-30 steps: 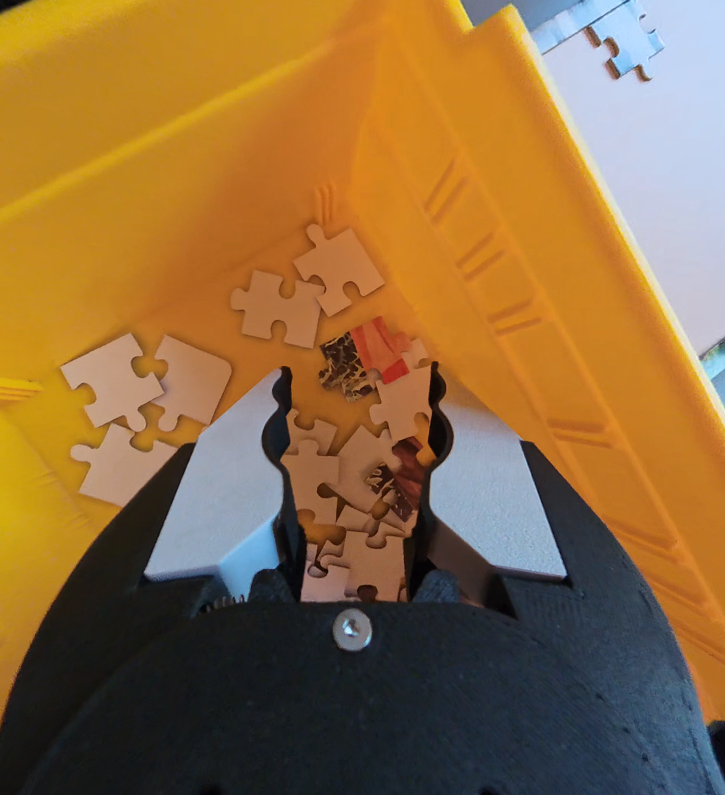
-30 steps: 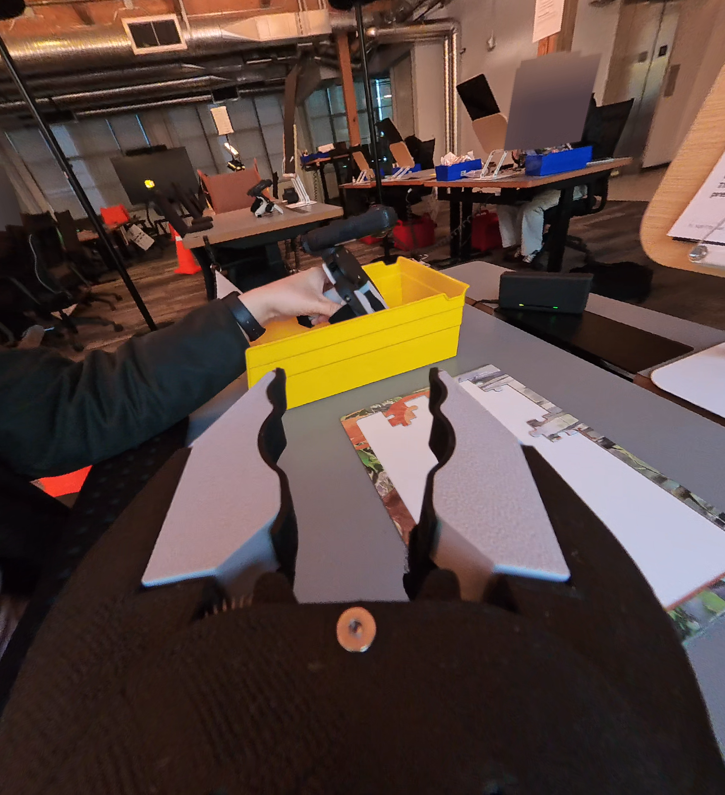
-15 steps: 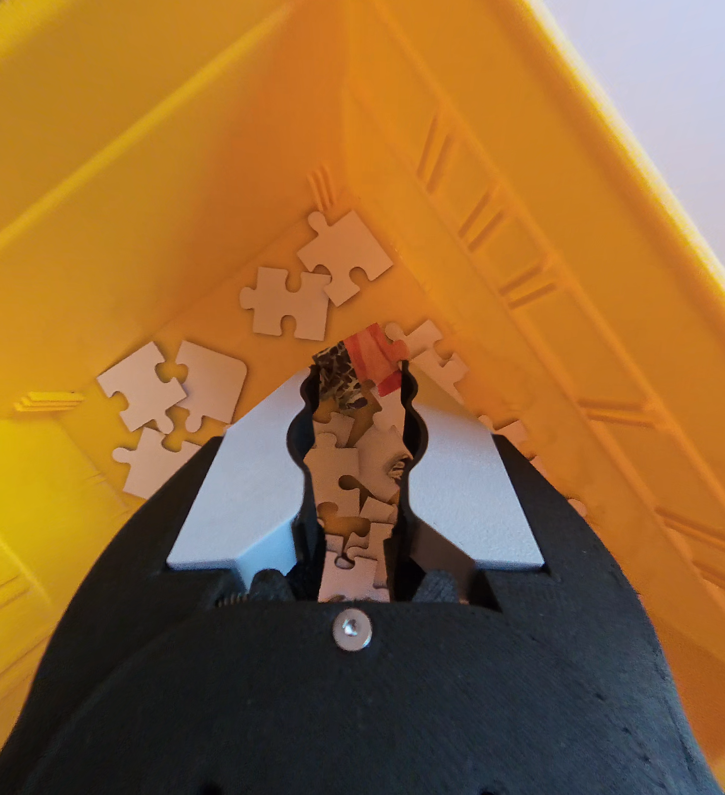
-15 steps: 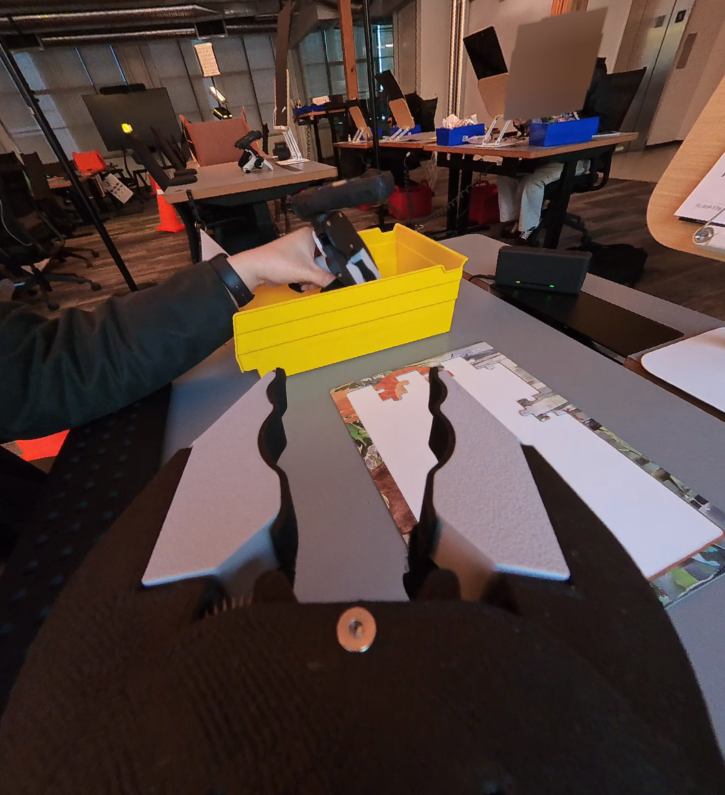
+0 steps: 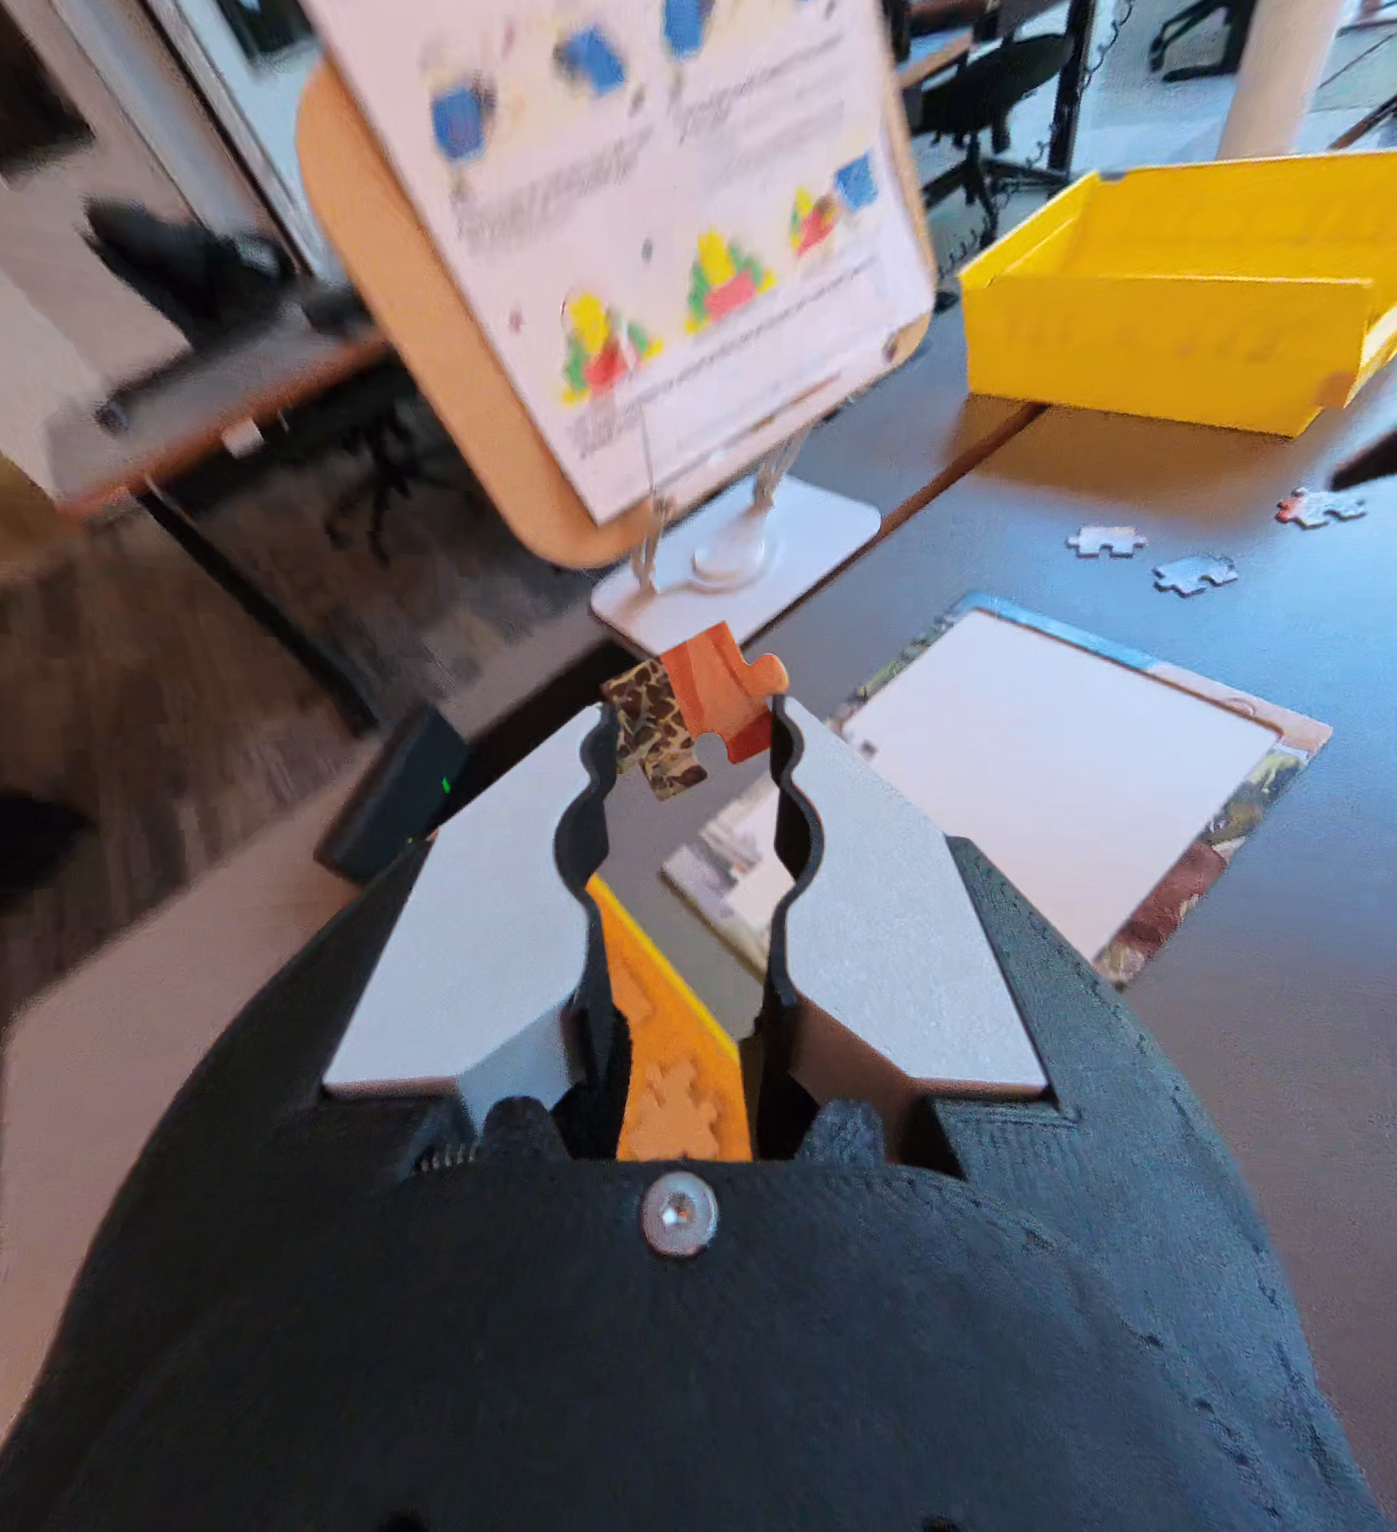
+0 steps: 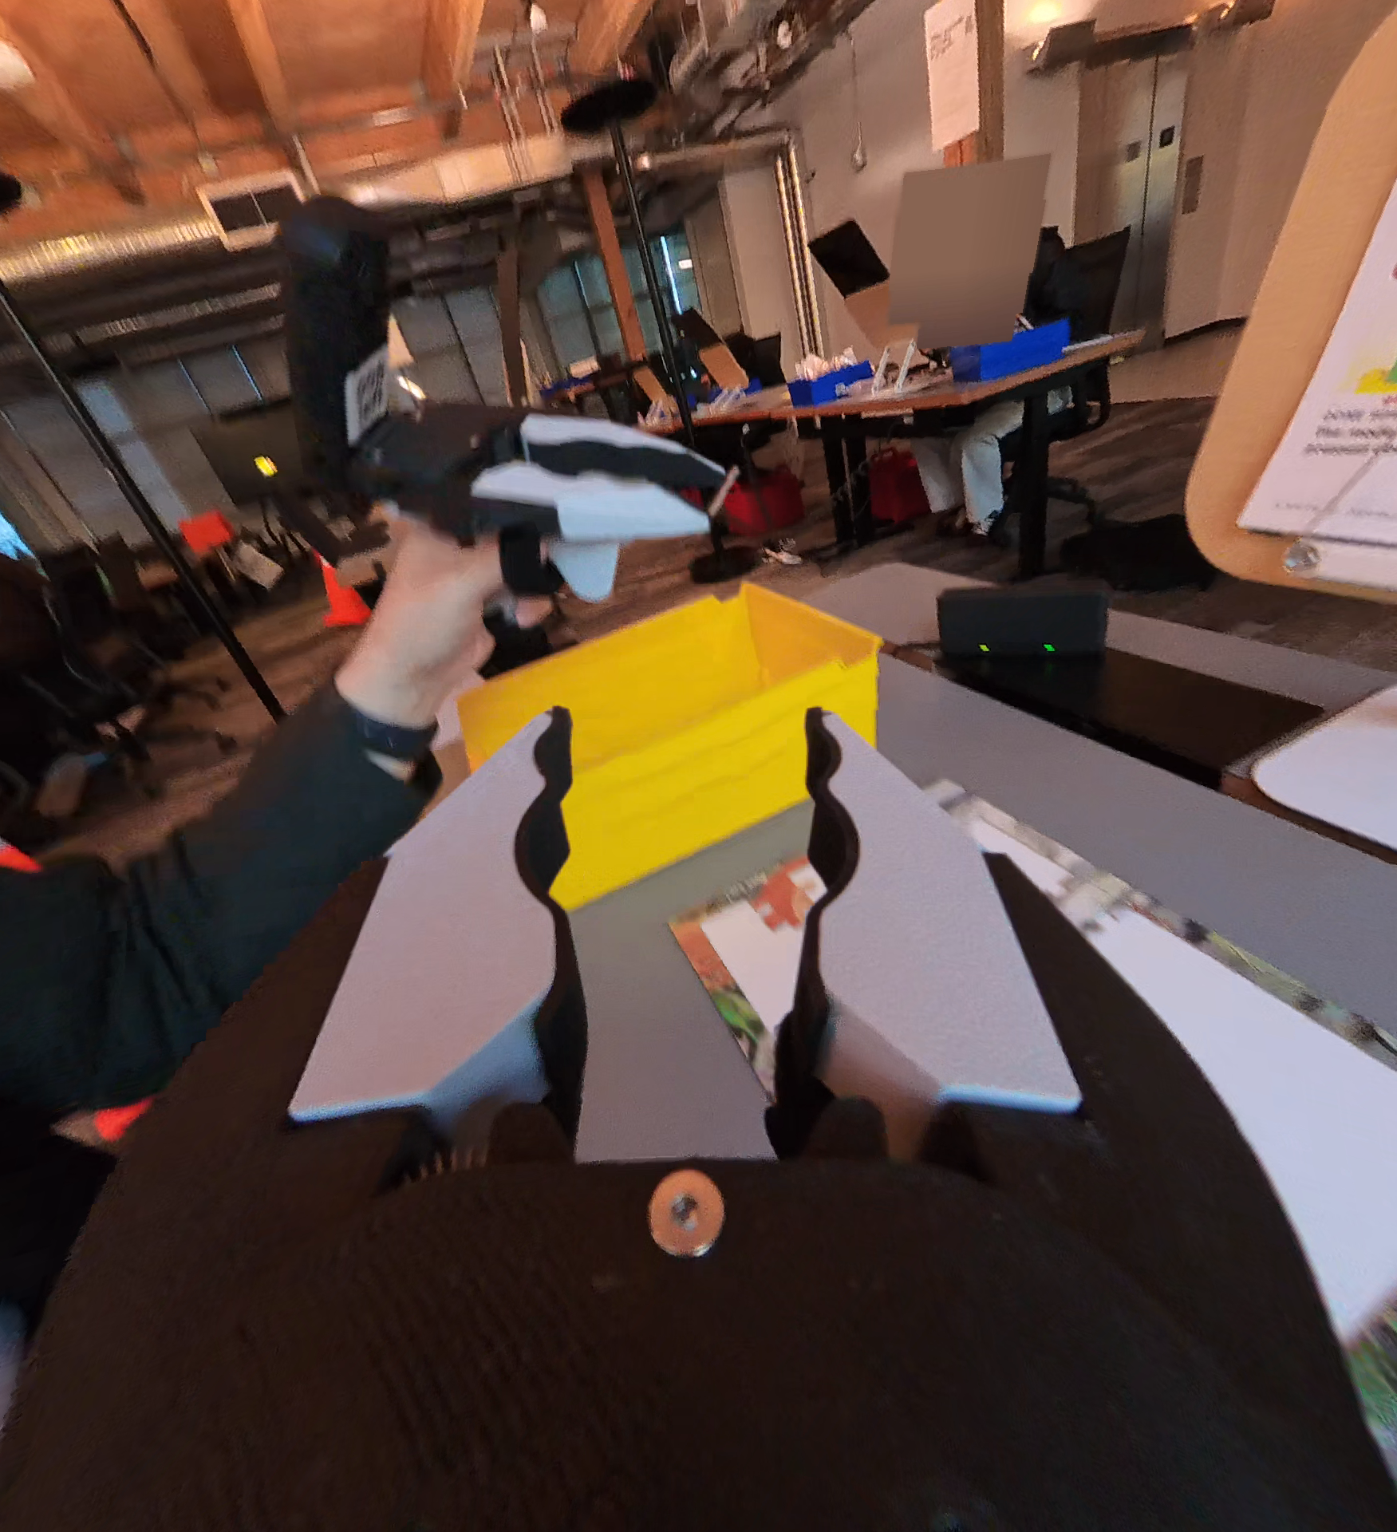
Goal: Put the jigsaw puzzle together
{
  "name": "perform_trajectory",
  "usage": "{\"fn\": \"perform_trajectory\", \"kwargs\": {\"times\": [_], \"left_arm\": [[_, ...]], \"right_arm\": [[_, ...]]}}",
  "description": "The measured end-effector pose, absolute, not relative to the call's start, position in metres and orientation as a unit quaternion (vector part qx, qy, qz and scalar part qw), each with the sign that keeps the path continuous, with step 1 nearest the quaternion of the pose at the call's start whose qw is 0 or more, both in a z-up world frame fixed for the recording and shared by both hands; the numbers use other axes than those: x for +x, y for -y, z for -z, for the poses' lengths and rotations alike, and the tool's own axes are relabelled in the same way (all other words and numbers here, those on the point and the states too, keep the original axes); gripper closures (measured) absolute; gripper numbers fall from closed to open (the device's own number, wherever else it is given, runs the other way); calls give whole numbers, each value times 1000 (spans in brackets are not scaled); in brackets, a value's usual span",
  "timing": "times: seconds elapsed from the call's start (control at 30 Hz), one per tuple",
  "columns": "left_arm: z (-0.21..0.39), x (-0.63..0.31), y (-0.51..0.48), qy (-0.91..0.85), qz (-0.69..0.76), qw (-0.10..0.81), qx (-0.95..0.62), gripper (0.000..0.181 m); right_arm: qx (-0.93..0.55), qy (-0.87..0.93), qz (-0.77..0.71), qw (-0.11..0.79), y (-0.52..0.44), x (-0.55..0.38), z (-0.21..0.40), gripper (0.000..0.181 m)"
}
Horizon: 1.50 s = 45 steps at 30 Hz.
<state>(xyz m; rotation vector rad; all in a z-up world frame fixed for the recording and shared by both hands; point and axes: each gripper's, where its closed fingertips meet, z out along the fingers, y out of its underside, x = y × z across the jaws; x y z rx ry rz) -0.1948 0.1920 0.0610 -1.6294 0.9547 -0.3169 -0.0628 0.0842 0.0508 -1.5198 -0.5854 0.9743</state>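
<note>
While the left gripper [image 5: 691, 717] is held in the air, a puzzle piece [image 5: 691, 713] is pinched between its fingertips, the jaws closed on it. The piece shows a printed face: one half dark brown with tan mottling, the other orange-red, with a rounded tab on the orange side and a notch in its lower edge. Below the gripper, between the fingers, the edge of the yellow bin [image 5: 678, 1053] is seen close up.

Beyond it, on the dark grey counter [image 5: 1300, 1078], the puzzle board [image 5: 1035, 787] is laid flat. Its middle is bare white, and only a border of printed pieces is fitted around the rim. In the right wrist view an orange piece juts into the white field at the board's near corner. Further off, a few loose pieces [image 5: 1192, 574] are scattered on the counter, and a second yellow bin [image 5: 1175, 332] is seen behind them. An instruction sheet on a wooden stand [image 5: 637, 273] is blurred.

The right gripper [image 6: 682, 734] is held empty, its jaws spread apart, above the counter before the bin. In its view the left gripper is seen raised over the bin in a hand [image 6: 429, 613].
</note>
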Motion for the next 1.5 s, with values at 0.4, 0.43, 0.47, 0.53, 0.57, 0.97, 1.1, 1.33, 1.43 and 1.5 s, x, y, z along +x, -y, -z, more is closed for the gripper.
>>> {"fn": "perform_trajectory", "kwargs": {"times": [0.4,0.43,0.47,0.53,0.57,0.97,1.1,1.33,1.43,1.5], "left_arm": [[-86,-134,-147,-448,16,655,-608,147],[-84,-132,-147,-451,20,651,-610,147],[-83,-130,-146,-453,22,650,-610,147],[-79,-124,-143,-464,28,645,-607,147],[-78,-122,-142,-468,28,643,-606,147],[-39,-102,-97,-521,323,442,-655,145],[-14,-95,-88,-551,330,385,-663,142],[12,-94,-66,-590,360,292,-661,172],[15,-96,-68,-586,362,285,-667,180],[16,-97,-71,-577,367,279,-674,173]], "right_arm": [[-588,195,-533,576,-141,-126,-97,140],[-593,193,-542,564,-143,-128,-92,143],[-599,192,-547,553,-144,-130,-87,145],[-601,202,-554,540,-144,-130,-81,164],[-602,214,-557,530,-142,-130,-78,178],[-711,390,-498,308,-104,-81,-10,180],[-701,447,-478,283,-85,-88,-4,181],[-703,524,-409,254,-70,-92,20,180],[-698,529,-409,255,-69,-94,20,181],[-691,528,-419,261,-68,-95,16,180]]}}
